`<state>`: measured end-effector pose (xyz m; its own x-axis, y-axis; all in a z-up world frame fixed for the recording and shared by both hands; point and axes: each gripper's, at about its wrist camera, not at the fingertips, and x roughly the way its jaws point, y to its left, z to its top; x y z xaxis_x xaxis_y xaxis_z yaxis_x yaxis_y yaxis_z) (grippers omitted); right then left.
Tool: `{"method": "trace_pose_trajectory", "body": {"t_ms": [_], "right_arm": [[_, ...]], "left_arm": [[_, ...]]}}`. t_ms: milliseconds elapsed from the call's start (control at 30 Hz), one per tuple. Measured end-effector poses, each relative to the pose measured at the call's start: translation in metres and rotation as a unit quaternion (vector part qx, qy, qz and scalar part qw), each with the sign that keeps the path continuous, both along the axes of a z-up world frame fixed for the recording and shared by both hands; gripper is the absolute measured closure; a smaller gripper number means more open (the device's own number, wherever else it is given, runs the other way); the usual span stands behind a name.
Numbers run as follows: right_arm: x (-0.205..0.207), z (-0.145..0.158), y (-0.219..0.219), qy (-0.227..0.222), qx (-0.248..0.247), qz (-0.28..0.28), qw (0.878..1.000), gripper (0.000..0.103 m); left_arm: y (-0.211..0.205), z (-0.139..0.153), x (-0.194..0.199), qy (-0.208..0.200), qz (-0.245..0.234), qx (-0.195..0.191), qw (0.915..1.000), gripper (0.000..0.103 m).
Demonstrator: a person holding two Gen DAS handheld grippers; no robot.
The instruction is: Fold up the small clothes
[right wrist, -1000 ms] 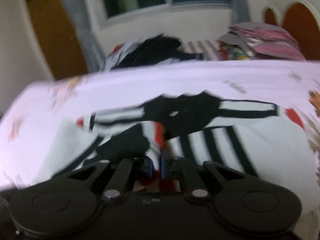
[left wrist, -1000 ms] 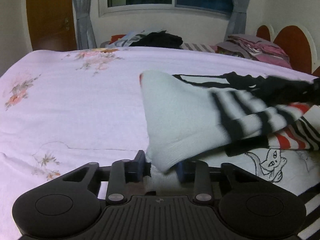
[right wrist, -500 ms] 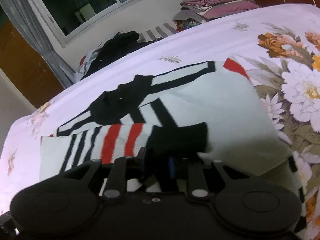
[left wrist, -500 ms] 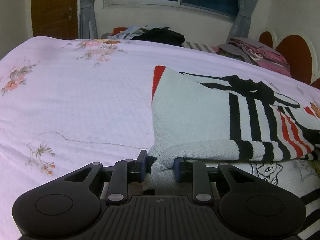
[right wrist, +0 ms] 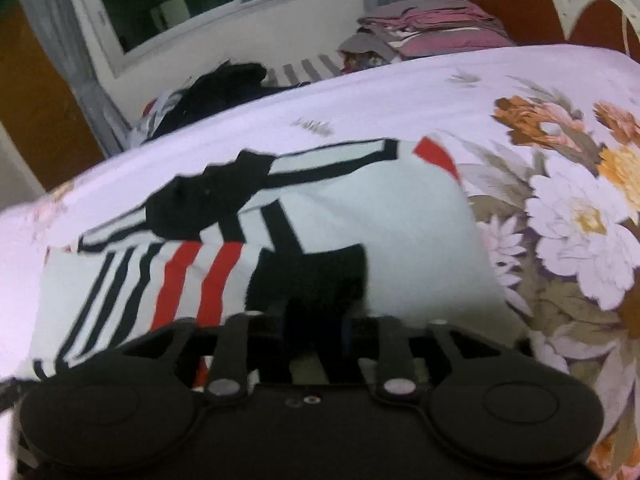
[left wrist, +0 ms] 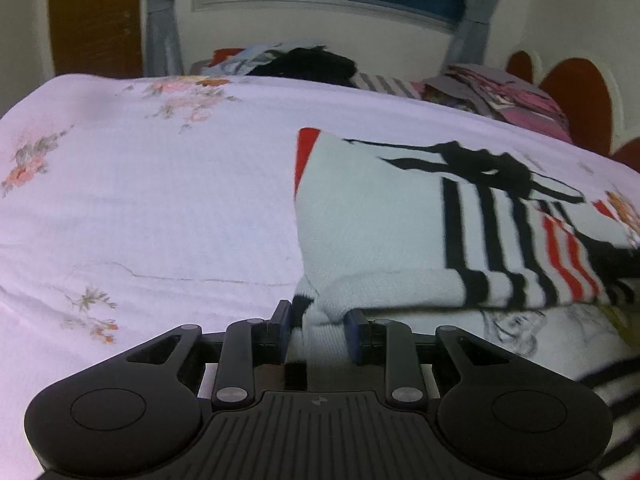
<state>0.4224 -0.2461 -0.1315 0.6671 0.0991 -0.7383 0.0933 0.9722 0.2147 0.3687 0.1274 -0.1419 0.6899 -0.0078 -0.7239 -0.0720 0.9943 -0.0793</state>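
Note:
A small white knit sweater (left wrist: 372, 216) with black and red stripes lies on the bed, one sleeve folded across its body. It also shows in the right wrist view (right wrist: 400, 220). My left gripper (left wrist: 318, 330) is low at the sweater's near left edge, with a white fold of it between the slightly parted jaws. My right gripper (right wrist: 316, 330) has the sleeve's black cuff (right wrist: 312, 276) between its jaws, low over the sweater body. The right fingertips are hidden by the dark cuff.
The bed (left wrist: 140, 200) has a pale lilac floral sheet, with big flowers at the right (right wrist: 568, 216). A heap of dark clothes (left wrist: 304, 64) and a folded pink stack (left wrist: 512, 96) lie at the far edge below a window. A headboard (left wrist: 580, 96) stands at right.
Both grippers carried the sleeve across the sweater and lowered it onto the body. The jaws of both have since parted slightly around the cloth.

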Motion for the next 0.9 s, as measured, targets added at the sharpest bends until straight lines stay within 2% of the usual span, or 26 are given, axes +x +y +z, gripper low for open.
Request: {"method": "trace_pose_trajectory", "body": {"t_ms": [67, 133, 200, 300, 467, 533, 733, 767, 867, 900], "right_arm": [[-0.002, 0.002, -0.004, -0.006, 0.015, 0.002, 1.0, 0.039], [0.003, -0.001, -0.005, 0.004, 0.019, 0.005, 1.0, 0.041], [0.007, -0.007, -0.007, 0.013, 0.024, 0.002, 1.0, 0.049], [0.012, -0.009, -0.008, 0.017, 0.022, -0.007, 1.0, 0.054], [0.015, -0.005, -0.02, 0.009, 0.035, -0.025, 0.999, 0.052], [0.019, -0.008, -0.02, 0.019, 0.038, -0.017, 0.999, 0.052], [0.031, -0.013, -0.003, 0.023, 0.004, 0.005, 1.0, 0.052], [0.032, -0.013, 0.0, 0.021, -0.006, 0.008, 1.0, 0.056], [0.033, -0.014, 0.001, 0.016, -0.024, 0.013, 0.999, 0.078], [0.034, -0.014, 0.001, 0.015, -0.025, 0.015, 0.999, 0.082]], "left_arm": [[0.004, 0.008, -0.006, 0.001, 0.0, -0.011, 0.9999, 0.076], [0.007, 0.016, -0.006, 0.001, 0.007, -0.027, 0.9996, 0.076], [0.009, 0.021, -0.001, -0.004, 0.014, -0.038, 0.9992, 0.076], [0.008, 0.026, 0.016, -0.011, 0.024, -0.045, 0.9986, 0.076], [0.009, 0.034, 0.049, -0.029, 0.039, -0.056, 0.9973, 0.076], [0.01, 0.029, 0.065, -0.021, 0.041, -0.059, 0.9972, 0.076], [0.012, 0.004, 0.108, 0.006, 0.061, -0.066, 0.996, 0.076], [0.015, 0.001, 0.115, 0.006, 0.067, -0.07, 0.9953, 0.076], [0.017, -0.006, 0.131, 0.007, 0.071, -0.076, 0.9945, 0.076], [0.018, -0.009, 0.135, 0.008, 0.071, -0.079, 0.9943, 0.076]]}}
